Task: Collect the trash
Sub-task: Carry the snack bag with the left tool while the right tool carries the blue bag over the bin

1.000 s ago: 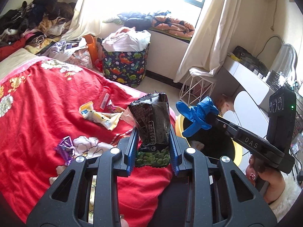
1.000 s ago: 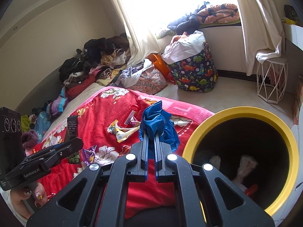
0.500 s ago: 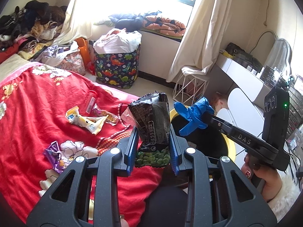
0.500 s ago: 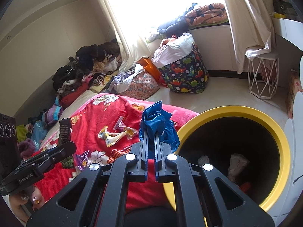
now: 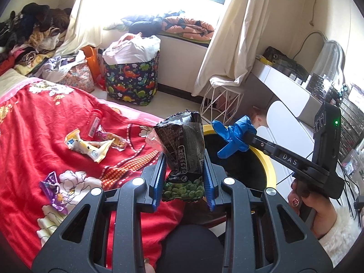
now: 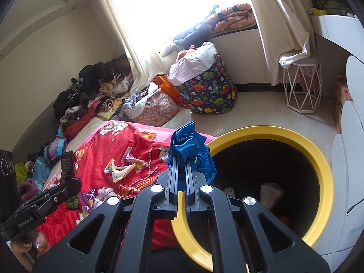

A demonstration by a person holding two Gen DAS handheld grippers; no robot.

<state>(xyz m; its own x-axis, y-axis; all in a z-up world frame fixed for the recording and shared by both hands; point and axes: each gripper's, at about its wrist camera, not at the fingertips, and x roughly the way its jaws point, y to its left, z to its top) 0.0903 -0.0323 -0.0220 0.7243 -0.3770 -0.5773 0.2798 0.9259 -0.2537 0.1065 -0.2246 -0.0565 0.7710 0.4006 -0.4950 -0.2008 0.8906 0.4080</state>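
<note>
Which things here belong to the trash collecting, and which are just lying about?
Job:
- black snack bag, in left tongs
- blue glove, in right tongs
- yellow-rimmed bin
- wrappers on the bedspread
- purple wrapper

Lying about:
- dinosaur-print basket
- clothes pile
- white wire stool

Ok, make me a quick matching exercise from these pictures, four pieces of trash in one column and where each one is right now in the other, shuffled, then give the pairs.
Things
1. black snack bag
2. blue glove
3. purple wrapper
4. white crumpled paper

Places
A. inside the yellow-rimmed bin
B. clamped in the right gripper
C. lying on the red blanket
D. clamped in the left gripper

Pairs: 1-D, 2-B, 3-C, 4-A
</note>
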